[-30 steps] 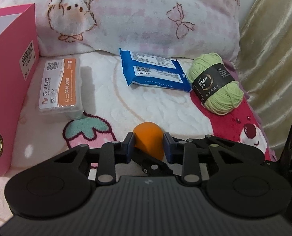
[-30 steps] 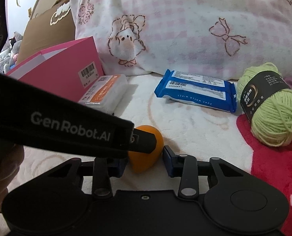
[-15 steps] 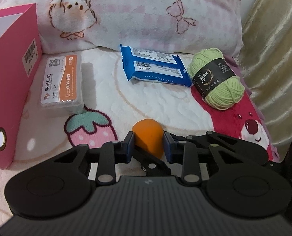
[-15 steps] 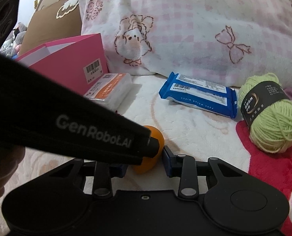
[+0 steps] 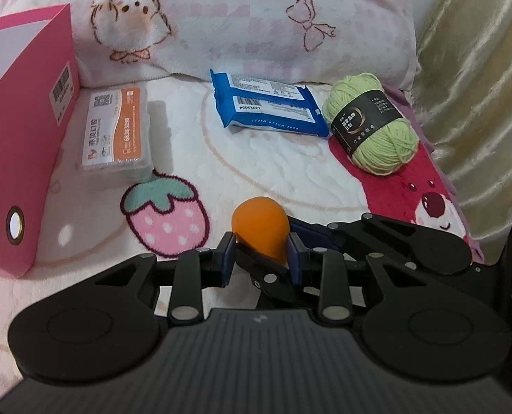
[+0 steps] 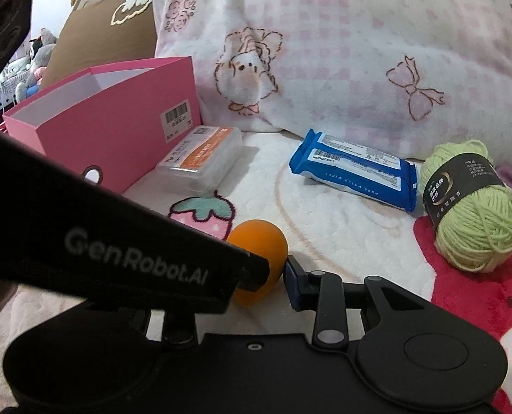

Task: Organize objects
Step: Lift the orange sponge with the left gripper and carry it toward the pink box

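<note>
You are holding the orange sponge in the left tool, whose blue pads are closed against its two sides, narrow end down between them and round end poking up and forward. The sponge's long axis is running roughly along the tool's own line.

In the right wrist view the right tool is sitting right beside the same sponge. Its one visible pad is standing just off the sponge's right side with a sliver of gap, and the other pad is hidden behind the left tool's body, so you cannot tell whether it is gripping; its opening looks narrow.

The relation that matters is where the pink box lies. It is standing open-topped along the left side of the bed, forward and to the left of the sponge, beyond the strawberry print and beside the clear case. The left tool is the nearer one, and likely the one to carry the sponge there.

The wipes and yarn are lying toward the bed's far right, near the pillow, well apart from the box.
</note>
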A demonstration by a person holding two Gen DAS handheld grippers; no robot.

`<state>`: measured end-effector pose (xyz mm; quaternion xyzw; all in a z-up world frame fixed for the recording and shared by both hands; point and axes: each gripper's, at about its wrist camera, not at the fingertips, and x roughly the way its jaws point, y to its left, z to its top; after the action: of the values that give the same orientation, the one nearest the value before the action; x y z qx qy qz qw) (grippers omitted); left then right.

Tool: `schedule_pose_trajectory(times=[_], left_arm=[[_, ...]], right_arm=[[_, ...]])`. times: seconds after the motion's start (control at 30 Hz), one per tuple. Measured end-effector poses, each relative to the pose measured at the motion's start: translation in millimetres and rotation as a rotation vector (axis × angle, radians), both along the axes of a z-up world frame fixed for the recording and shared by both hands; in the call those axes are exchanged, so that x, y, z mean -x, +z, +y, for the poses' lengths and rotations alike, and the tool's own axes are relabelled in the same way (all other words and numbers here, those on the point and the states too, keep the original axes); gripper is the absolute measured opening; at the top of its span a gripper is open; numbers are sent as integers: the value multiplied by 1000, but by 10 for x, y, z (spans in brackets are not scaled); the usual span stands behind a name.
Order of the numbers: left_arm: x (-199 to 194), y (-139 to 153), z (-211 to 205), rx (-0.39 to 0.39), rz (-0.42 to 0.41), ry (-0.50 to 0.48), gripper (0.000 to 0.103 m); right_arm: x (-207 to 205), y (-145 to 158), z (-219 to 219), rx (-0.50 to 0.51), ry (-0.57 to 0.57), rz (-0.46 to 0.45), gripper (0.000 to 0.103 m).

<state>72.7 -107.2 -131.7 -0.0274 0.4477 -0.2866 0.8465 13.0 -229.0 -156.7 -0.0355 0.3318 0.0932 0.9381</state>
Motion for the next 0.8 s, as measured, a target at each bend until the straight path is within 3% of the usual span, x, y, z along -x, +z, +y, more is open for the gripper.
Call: schedule_pose_trajectory(times=[0.17,0.33,0.47,0.8], left_arm=[[18,-26,121,41,24,18,30],[75,-5,175,28,31,9,30],[86,4,260,47,91,34,30],[249,113,434,-20,152,86,29]], right_arm=[[35,-3,21,-29,27,25,39],[102,22,99,-13,52,24,39],[180,47,164,1,69,34,39],[294,113,255,-95,137,101,39]])
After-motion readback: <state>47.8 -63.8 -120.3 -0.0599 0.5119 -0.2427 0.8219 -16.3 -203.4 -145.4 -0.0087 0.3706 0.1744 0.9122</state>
